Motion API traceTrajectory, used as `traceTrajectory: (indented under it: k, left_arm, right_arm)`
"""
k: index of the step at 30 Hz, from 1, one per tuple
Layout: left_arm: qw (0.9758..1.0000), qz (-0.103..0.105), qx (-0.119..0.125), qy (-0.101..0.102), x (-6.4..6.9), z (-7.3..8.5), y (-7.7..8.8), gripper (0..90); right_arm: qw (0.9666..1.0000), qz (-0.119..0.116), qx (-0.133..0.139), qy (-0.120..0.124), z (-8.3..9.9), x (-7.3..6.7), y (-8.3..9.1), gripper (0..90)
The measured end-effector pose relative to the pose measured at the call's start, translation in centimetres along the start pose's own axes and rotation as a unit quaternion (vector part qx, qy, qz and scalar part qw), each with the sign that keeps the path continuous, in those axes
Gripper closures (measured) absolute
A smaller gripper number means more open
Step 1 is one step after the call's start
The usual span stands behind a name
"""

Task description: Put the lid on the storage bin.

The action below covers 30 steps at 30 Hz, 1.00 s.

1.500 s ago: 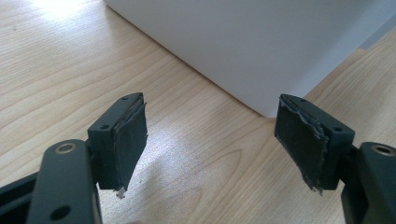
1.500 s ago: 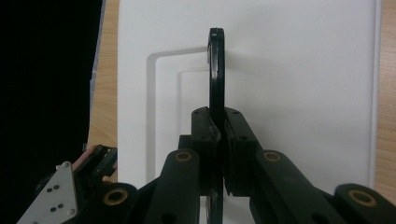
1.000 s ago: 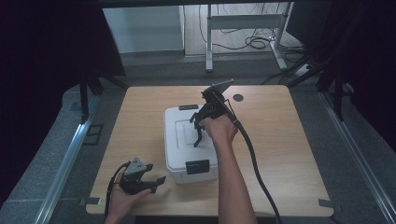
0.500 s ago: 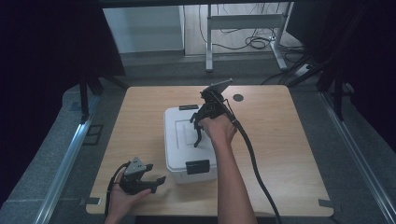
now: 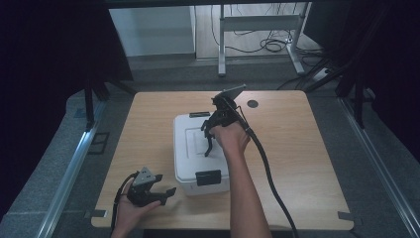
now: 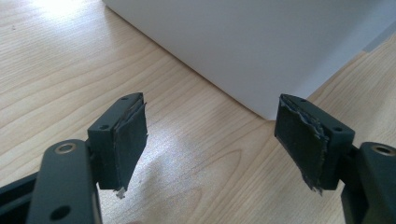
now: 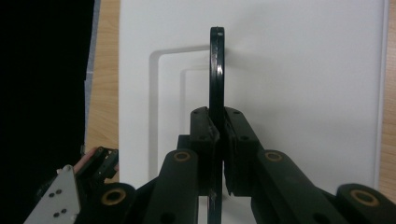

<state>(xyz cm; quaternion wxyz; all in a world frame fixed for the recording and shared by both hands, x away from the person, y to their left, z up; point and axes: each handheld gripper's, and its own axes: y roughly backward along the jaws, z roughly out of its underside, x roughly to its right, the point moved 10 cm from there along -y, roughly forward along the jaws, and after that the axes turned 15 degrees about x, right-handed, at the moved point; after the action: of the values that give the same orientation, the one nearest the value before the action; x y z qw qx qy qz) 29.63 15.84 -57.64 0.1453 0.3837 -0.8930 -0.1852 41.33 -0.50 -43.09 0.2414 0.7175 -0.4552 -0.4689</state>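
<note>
My right gripper [image 7: 217,154] has its jaws clenched on the black handle [image 7: 216,70] of the white box [image 5: 190,148]. My left gripper [image 5: 148,191] rests on the surface [image 5: 307,148], jaws released.

The rectangular white plastic box [image 5: 200,153] looks smooth and matt; its thin black plastic handle [image 7: 216,70] shines glossy. The light wooden table [image 6: 56,65] shows fine grain. Black gripper pads [image 6: 306,140] look worn, frayed.

White box [image 6: 261,51]: cut off by the top and right edges in the left gripper view, lid out of frame; black handle [image 7: 216,74]: lower end hidden between the pads of the right claw [image 7: 218,154]; front latch [image 5: 208,177]: too small to tell whether fastened; bench [image 5: 307,163]: near edge cut off below.
</note>
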Motion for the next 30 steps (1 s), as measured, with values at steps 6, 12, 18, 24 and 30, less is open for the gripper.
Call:
traceTrajectory:
  k: [6,12,18,24,30]
  left_arm:
    - [1.0,0.001,0.0,0.0,0.0,0.0,0.1,25.7]
    - [1.0,0.0,-0.001,-0.002,0.0,0.0,0.0,25.7]
    - [1.0,-0.002,-0.001,-0.003,-0.1,0.0,0.1,25.7]
    - [1.0,-0.005,0.0,-0.002,-0.4,0.0,0.2,25.7]
    - [1.0,-0.008,0.0,-0.003,-0.4,0.0,0.2,25.7]
  right_arm:
    - [1.0,0.001,-0.001,-0.001,0.3,0.2,-0.6,84.4]
    - [0.9999,-0.012,-0.001,-0.003,0.4,0.7,-0.6,83.9]
    - [0.9997,-0.022,-0.005,0.01,0.2,0.7,-0.5,69.3]
    - [0.9981,-0.055,0.01,0.023,-0.6,1.0,0.9,61.0]
    - [0.996,-0.075,0.025,0.042,-1.2,1.8,2.3,56.6]
